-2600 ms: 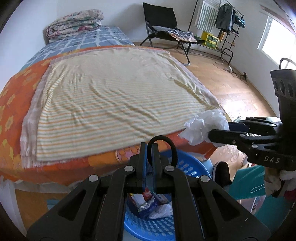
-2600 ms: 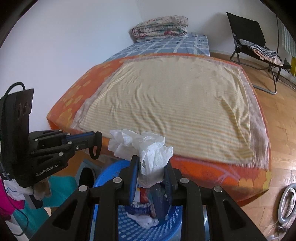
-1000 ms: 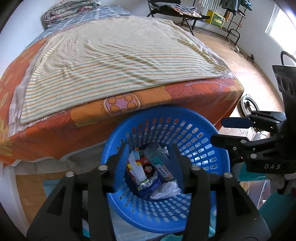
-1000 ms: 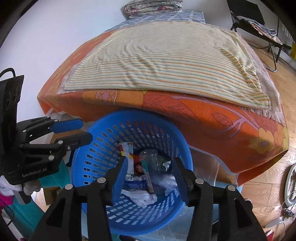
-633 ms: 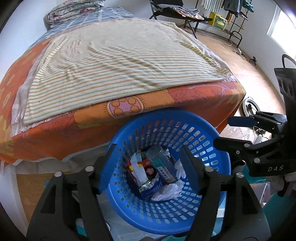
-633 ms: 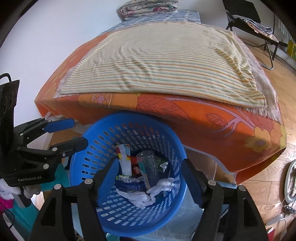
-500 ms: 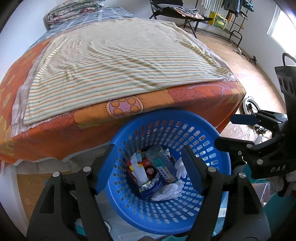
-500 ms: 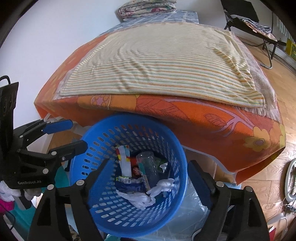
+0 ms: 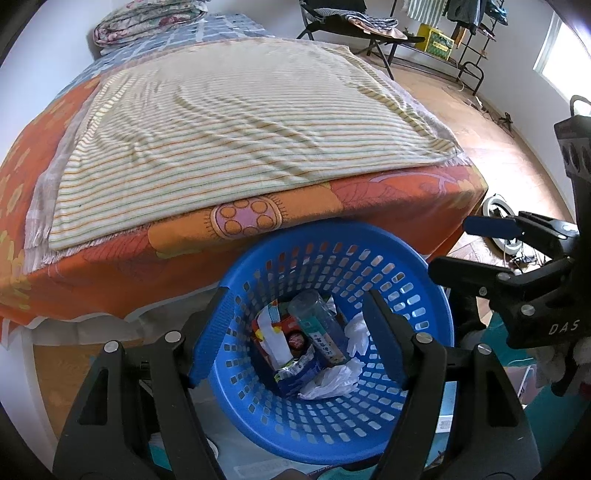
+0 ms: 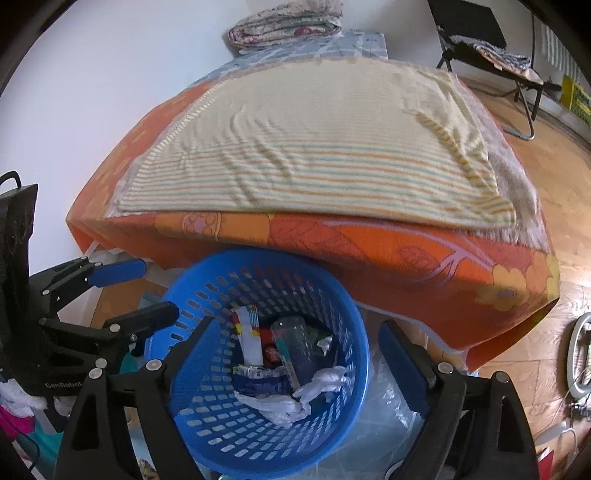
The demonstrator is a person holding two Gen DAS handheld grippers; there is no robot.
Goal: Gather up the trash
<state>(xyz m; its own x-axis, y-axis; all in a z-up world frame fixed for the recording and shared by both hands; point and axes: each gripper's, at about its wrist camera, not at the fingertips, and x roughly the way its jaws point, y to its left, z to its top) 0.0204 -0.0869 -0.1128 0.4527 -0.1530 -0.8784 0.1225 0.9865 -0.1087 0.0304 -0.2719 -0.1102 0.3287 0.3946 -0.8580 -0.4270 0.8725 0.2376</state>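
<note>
Your left gripper [image 9: 297, 325] and right gripper [image 10: 295, 343] both hang with fingers spread wide, empty, over the blue basket [image 9: 424, 295]. Trash [image 10: 280, 369] lies piled inside; lower pieces are hidden. Beyond, the bed [image 9: 229, 122].

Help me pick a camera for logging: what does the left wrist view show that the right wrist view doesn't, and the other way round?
Only the left wrist view shows the clothes rack and the yellow crate by the far wall. Only the right wrist view shows the clear plastic sheet beside the basket. Both show the blue basket with a clear bottle, wrappers and crumpled white tissue, the striped blanket, and both grippers open and empty, left gripper and right gripper.
</note>
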